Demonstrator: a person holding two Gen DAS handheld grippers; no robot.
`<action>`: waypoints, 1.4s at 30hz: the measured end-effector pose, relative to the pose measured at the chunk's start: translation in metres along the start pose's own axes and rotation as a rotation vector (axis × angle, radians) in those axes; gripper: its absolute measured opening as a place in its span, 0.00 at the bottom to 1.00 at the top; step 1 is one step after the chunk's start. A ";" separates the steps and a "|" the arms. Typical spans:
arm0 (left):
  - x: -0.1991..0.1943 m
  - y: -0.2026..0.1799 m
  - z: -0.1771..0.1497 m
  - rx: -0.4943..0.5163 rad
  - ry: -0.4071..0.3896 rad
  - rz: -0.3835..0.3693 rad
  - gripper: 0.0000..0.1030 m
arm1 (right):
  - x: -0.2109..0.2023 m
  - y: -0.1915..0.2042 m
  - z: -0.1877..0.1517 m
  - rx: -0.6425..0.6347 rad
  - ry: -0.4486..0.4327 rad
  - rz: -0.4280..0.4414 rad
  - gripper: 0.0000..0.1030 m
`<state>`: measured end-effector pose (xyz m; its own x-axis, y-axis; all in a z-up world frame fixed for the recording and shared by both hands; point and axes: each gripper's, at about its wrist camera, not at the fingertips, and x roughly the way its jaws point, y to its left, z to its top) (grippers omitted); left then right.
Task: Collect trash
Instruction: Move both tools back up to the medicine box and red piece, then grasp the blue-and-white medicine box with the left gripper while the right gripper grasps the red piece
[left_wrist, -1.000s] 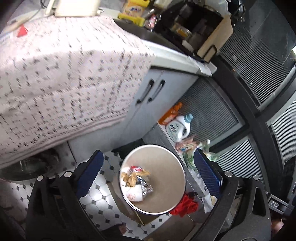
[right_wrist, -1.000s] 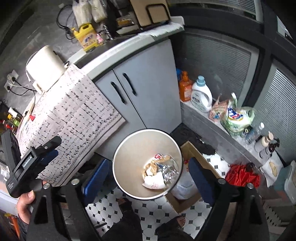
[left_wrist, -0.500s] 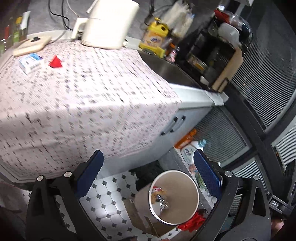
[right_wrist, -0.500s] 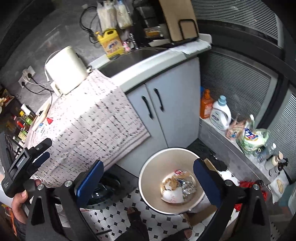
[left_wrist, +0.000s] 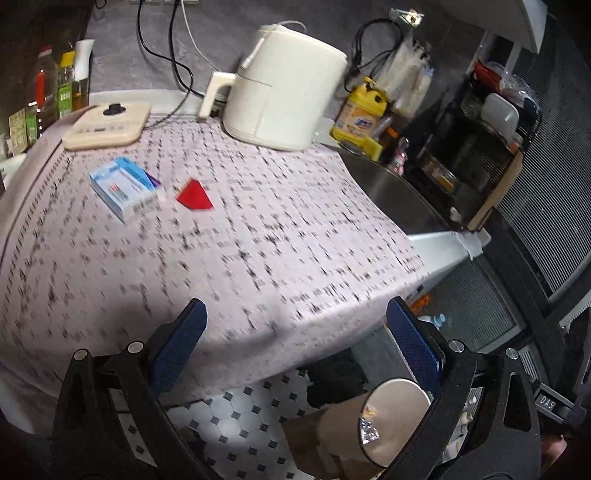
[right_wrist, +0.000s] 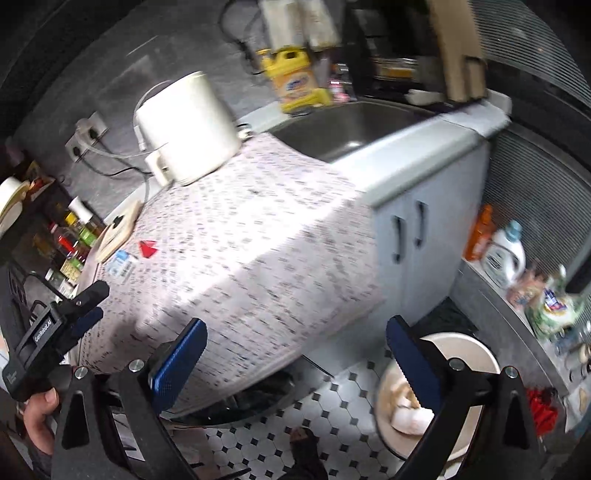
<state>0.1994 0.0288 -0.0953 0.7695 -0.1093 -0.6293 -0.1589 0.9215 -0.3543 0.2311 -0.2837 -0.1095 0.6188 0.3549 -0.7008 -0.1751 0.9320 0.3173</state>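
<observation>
Both hand-held grippers stand apart and empty. On the table (left_wrist: 258, 236) two pieces of trash remain: one blue box (left_wrist: 125, 188) and one red wedge (left_wrist: 194, 199), side by side. From the left hand-held gripper (left_wrist: 295, 339) they lie toward eleven o'clock, the box's long axis running ten to four. The left is probably nearer than the right hand-held gripper (right_wrist: 295, 350). One bin (left_wrist: 395, 421) waits at five o'clock.

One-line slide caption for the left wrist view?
Open left tool above patterned tablecloth with blue-white box and red scrap; trash bin on floor.
</observation>
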 end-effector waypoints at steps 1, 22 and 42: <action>-0.001 0.006 0.007 0.000 -0.007 0.004 0.94 | 0.006 0.012 0.004 -0.009 -0.002 0.007 0.92; 0.040 0.157 0.101 -0.061 0.026 0.117 0.94 | 0.154 0.176 0.060 -0.070 0.087 0.154 0.72; 0.131 0.178 0.124 -0.119 0.230 0.162 0.94 | 0.201 0.197 0.070 -0.029 0.121 0.100 0.69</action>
<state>0.3490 0.2250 -0.1548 0.5699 -0.0587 -0.8197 -0.3496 0.8854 -0.3064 0.3750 -0.0340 -0.1432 0.5008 0.4508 -0.7389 -0.2542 0.8926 0.3723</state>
